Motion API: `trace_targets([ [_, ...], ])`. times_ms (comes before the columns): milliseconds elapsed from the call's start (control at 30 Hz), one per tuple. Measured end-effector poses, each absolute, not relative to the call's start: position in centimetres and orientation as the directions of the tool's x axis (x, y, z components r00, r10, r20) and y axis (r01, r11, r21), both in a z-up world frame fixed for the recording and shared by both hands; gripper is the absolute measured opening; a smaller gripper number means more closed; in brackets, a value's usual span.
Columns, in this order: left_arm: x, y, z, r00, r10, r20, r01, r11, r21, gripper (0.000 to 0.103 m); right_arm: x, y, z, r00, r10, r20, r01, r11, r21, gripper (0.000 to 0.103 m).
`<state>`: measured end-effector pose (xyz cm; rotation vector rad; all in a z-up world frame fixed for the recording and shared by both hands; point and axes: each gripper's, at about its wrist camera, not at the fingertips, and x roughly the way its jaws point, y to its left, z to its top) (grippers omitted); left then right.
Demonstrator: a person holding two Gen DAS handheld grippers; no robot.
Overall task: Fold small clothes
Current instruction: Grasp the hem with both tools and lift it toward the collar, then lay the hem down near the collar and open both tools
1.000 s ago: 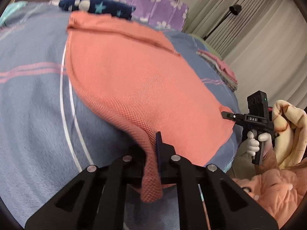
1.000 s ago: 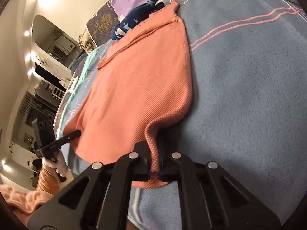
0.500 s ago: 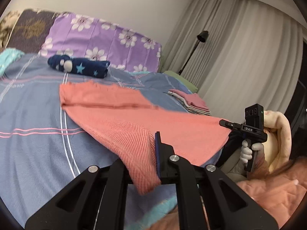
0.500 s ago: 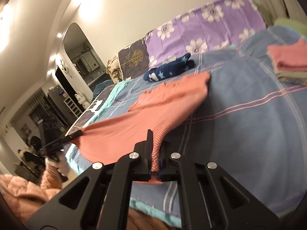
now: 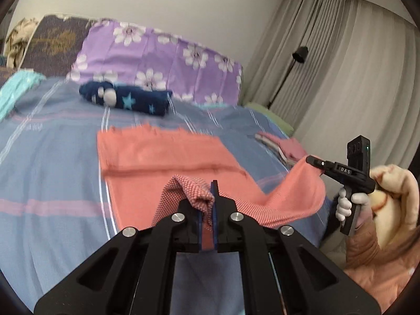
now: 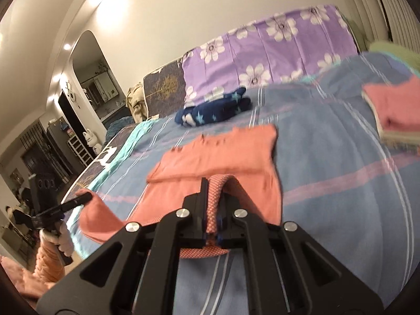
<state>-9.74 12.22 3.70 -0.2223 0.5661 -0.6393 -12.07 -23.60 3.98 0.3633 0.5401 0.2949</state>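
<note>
A coral knit garment (image 5: 168, 157) lies on the blue striped bed, its far part flat, its near edge lifted off the bed. My left gripper (image 5: 208, 204) is shut on the near left corner of the garment. My right gripper (image 6: 212, 207) is shut on the near right corner of the garment (image 6: 223, 155). Each gripper shows in the other's view: the right gripper (image 5: 313, 161) at the right with cloth hanging from it, the left gripper (image 6: 84, 198) at the lower left.
A dark blue star-patterned bundle (image 5: 126, 99) lies near the purple flowered pillow (image 5: 162, 60). A stack of folded clothes (image 6: 391, 110) sits on the right of the bed. Curtains and a floor lamp (image 5: 299, 52) stand beyond.
Both grippers have lifted the garment's near edge off the bed and carried it forward toward the far edge. The cloth between them now sags.
</note>
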Motion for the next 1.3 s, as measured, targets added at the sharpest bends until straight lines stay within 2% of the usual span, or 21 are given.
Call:
trace_targets([
  [233,-1.7,12.6,6.0,0.722,-0.544,-0.428,0.438,0.838,-0.326,0.005,-3.5,-23.2,5.5,0.825,0.295,-0.482,-0.131,0.93,0.344,0.006],
  [400,6.0,11.5,3.8,0.736,-0.448,-0.508,0.352,0.894,-0.279,0.005,5.2,-23.2,2.2,0.771,0.262,-0.581,-0.068,0.94,0.333,0.007],
  [533,11.0,10.6,-0.7,0.697,-0.375,-0.611,0.285,0.927,-0.243,0.005,10.3,-23.3,-3.0,0.679,0.253,-0.689,-0.016,0.944,0.33,0.013],
  [600,12.9,10.7,-3.4,0.672,-0.323,-0.666,0.242,0.946,-0.214,0.005,11.1,-23.7,-5.1,0.648,0.242,-0.722,0.02,0.942,0.334,0.021],
  [667,12.9,11.3,-4.6,0.679,-0.279,-0.679,0.2,0.96,-0.195,0.008,10.8,-24.6,-6.1,0.648,0.249,-0.72,0.028,0.937,0.349,0.024],
  [733,11.9,11.6,-4.5,0.699,-0.293,-0.653,0.208,0.956,-0.207,0.008,9.7,-25.4,-5.9,0.671,0.231,-0.705,0.018,0.945,0.327,0.034],
  [933,8.1,11.7,-3.2,0.738,-0.267,-0.62,0.23,0.963,-0.141,0.021,6.3,-26.3,-4.3,0.717,0.169,-0.676,-0.052,0.981,0.189,0.041],
  [1067,5.7,11.6,-3.2,0.726,-0.273,-0.631,0.29,0.954,-0.079,0.044,4.7,-22.7,-6.2,0.649,0.163,-0.743,-0.25,0.968,-0.006,0.052],
  [1167,7.0,9.8,-5.6,0.688,-0.141,-0.712,0.312,0.943,0.114,0.047,5.4,-20.7,-8.4,0.614,0.095,-0.784,-0.29,0.951,-0.111,0.053],
  [1233,8.5,9.1,-7.0,0.685,-0.058,-0.726,0.304,0.929,0.212,0.047,6.9,-20.2,-9.1,0.629,0.061,-0.775,-0.271,0.951,-0.146,0.054],
  [1300,10.4,8.8,-7.4,0.691,-0.043,-0.722,0.296,0.928,0.227,0.047,8.5,-20.3,-8.9,0.652,0.047,-0.757,-0.238,0.96,-0.146,0.054],
])
